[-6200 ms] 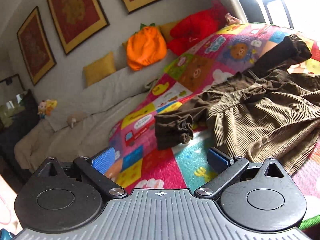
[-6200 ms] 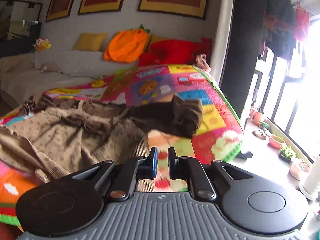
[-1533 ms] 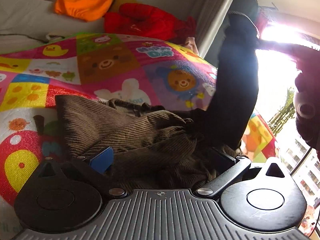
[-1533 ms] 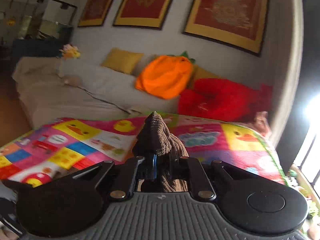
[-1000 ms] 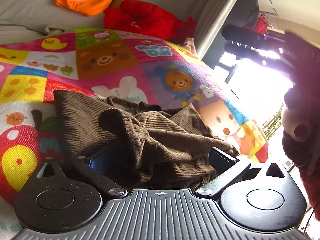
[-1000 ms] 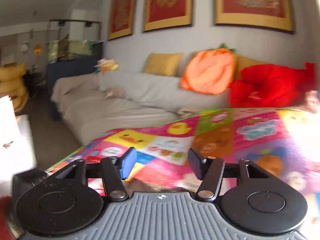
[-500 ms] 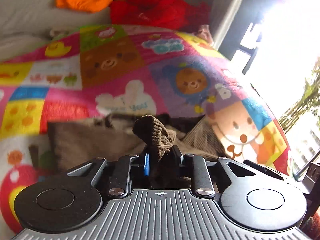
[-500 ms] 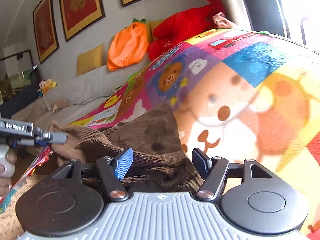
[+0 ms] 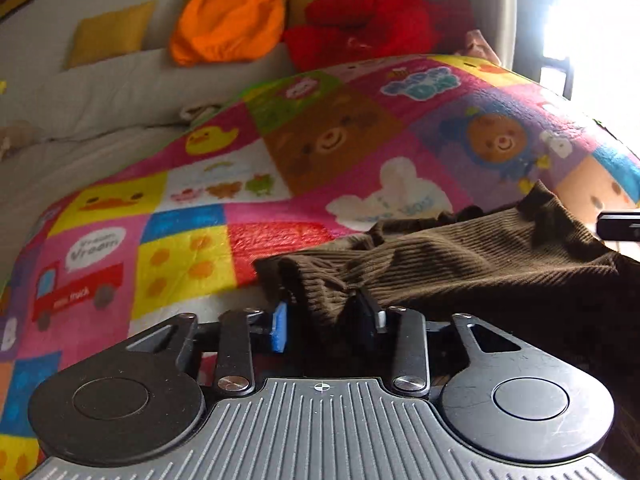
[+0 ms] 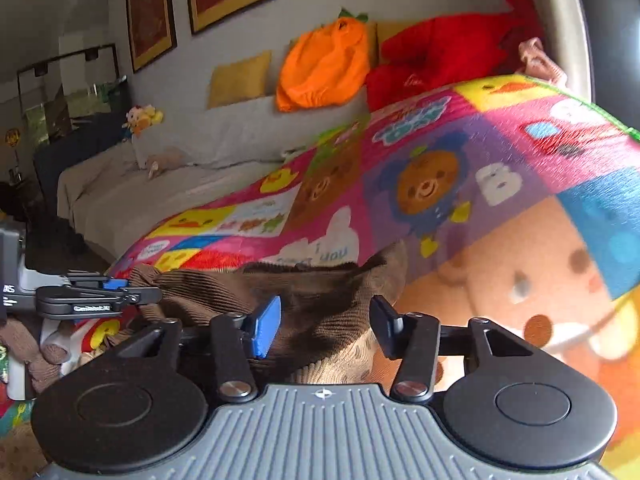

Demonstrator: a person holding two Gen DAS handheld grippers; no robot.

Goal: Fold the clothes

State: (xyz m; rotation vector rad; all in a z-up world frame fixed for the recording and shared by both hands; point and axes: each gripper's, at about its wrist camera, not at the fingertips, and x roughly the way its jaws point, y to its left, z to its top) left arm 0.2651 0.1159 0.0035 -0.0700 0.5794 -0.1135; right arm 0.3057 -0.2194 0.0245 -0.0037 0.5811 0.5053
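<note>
The left gripper [image 9: 326, 322], jaws opening, has a fold of the brown corduroy garment [image 9: 460, 264] between them (on the patchwork blanket [image 9: 248, 184]).

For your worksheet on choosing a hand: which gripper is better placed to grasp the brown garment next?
Left, probably. The left gripper already has the brown garment's cuff between its opening jaws; the right gripper, closing, only straddles a flat fold.

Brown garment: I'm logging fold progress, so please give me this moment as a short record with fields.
garment: brown corduroy garment, bunched, not flat
surface: patchwork blanket
left gripper: jaws opening, a cuff-like fold between them
right gripper: jaws closing, cloth between them, pads not seen pressing
behind: orange cushion, red cushion, yellow cushion
fold: not finished
</note>
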